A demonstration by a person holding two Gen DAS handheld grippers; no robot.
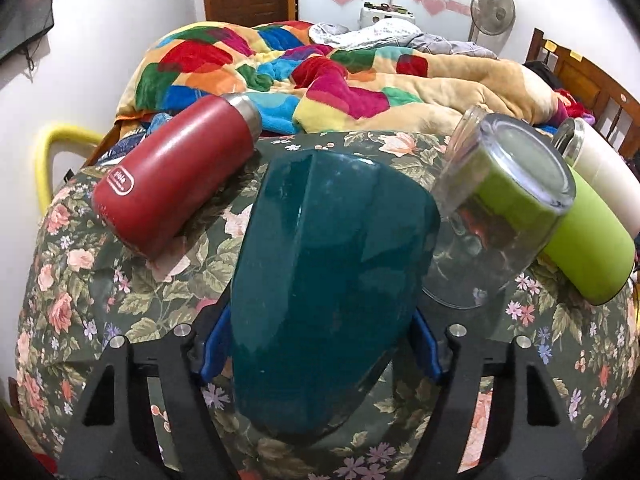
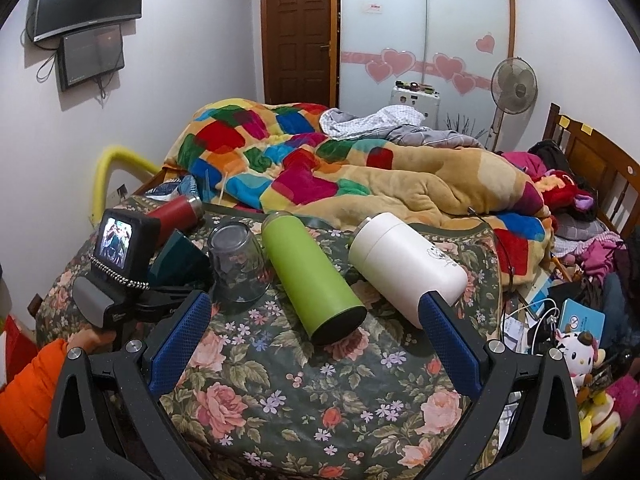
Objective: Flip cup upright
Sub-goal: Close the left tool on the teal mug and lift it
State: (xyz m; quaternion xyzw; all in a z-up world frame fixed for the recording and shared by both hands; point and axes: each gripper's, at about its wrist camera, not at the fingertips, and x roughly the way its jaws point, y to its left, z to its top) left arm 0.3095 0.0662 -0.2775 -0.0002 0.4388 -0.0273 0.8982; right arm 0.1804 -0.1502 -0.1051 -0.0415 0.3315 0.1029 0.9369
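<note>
A dark teal cup (image 1: 332, 272) fills the middle of the left wrist view, tilted, with its closed base toward the camera. My left gripper (image 1: 320, 352) is shut on the teal cup, its blue pads (image 1: 214, 344) pressed on both sides. The cup also shows in the right wrist view (image 2: 180, 256), behind the left gripper's camera body. My right gripper (image 2: 316, 336) is open and empty above the floral cloth (image 2: 304, 392), near a green bottle (image 2: 312, 280) and a white bottle (image 2: 404, 264).
A clear glass (image 1: 476, 232) stands upside down right of the teal cup. A red bottle (image 1: 176, 176) lies to the left. The green bottle (image 1: 588, 240) and white bottle (image 1: 604, 172) lie on their sides. A colourful blanket (image 2: 320, 168) covers the bed behind.
</note>
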